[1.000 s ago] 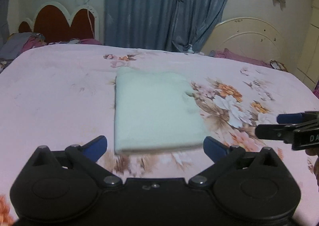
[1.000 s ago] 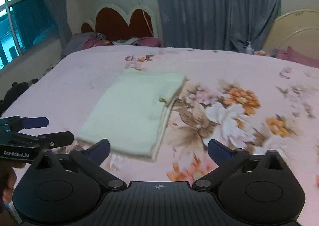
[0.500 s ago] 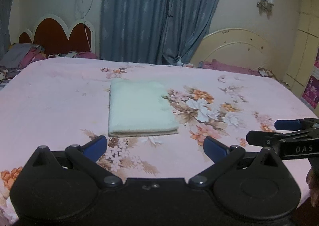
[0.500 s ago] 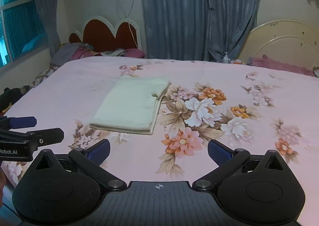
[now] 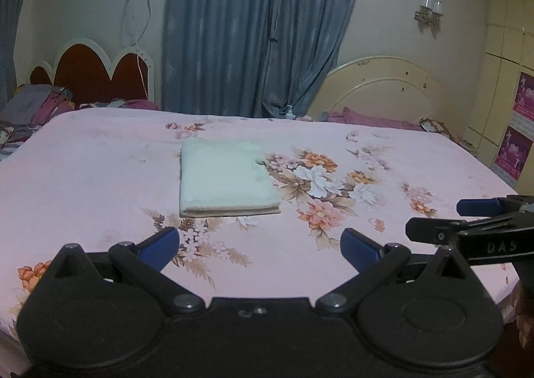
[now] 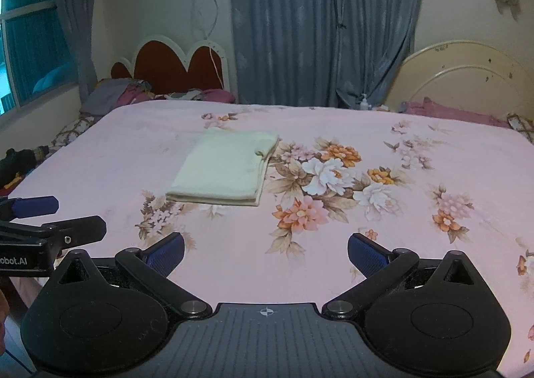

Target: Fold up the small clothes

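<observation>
A pale cream cloth (image 5: 227, 177) lies folded into a flat rectangle on the pink floral bed sheet (image 5: 83, 171); it also shows in the right wrist view (image 6: 227, 167). My left gripper (image 5: 260, 246) is open and empty, held back from the cloth above the bed's near edge. My right gripper (image 6: 265, 251) is open and empty, also well short of the cloth. The right gripper shows at the right of the left wrist view (image 5: 467, 221), and the left gripper at the left of the right wrist view (image 6: 43, 218).
A red scalloped headboard (image 5: 93, 77) and a cream headboard (image 5: 383, 94) stand behind the bed, with blue curtains (image 5: 253, 27) between. Piled clothes (image 6: 116, 94) lie at the far left. A window (image 6: 30, 37) is on the left wall.
Both grippers have pulled back and up from the folded cloth, which now looks smaller and farther away. The cloth lies still.
</observation>
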{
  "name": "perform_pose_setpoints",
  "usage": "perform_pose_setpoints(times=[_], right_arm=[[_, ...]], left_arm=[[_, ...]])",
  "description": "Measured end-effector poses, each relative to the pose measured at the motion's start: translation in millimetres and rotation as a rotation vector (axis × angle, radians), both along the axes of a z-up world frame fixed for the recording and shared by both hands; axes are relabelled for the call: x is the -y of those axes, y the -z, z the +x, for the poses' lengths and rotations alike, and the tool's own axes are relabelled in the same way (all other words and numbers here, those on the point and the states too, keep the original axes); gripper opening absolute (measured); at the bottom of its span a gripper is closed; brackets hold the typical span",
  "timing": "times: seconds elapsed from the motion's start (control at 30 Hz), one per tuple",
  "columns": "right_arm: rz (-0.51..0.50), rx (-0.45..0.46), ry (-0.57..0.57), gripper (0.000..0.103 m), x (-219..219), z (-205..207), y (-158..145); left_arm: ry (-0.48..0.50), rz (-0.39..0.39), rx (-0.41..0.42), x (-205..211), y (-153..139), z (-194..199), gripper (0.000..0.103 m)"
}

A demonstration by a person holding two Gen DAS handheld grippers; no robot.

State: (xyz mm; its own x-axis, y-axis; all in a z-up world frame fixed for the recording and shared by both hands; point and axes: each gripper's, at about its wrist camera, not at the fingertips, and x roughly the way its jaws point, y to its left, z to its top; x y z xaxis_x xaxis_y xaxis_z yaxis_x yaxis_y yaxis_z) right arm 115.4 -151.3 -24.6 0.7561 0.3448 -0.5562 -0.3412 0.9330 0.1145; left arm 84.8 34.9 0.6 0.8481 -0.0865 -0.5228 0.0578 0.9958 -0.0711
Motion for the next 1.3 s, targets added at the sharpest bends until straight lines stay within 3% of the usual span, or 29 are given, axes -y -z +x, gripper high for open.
perform_pose_setpoints(times=[1.3], right_arm=[[-0.005,0.033,0.013,0.103,9.8,-18.1,-17.3]], left_arm=[[0.006,0.002,0.030,-0.2,-8.0,-16.6,0.102]])
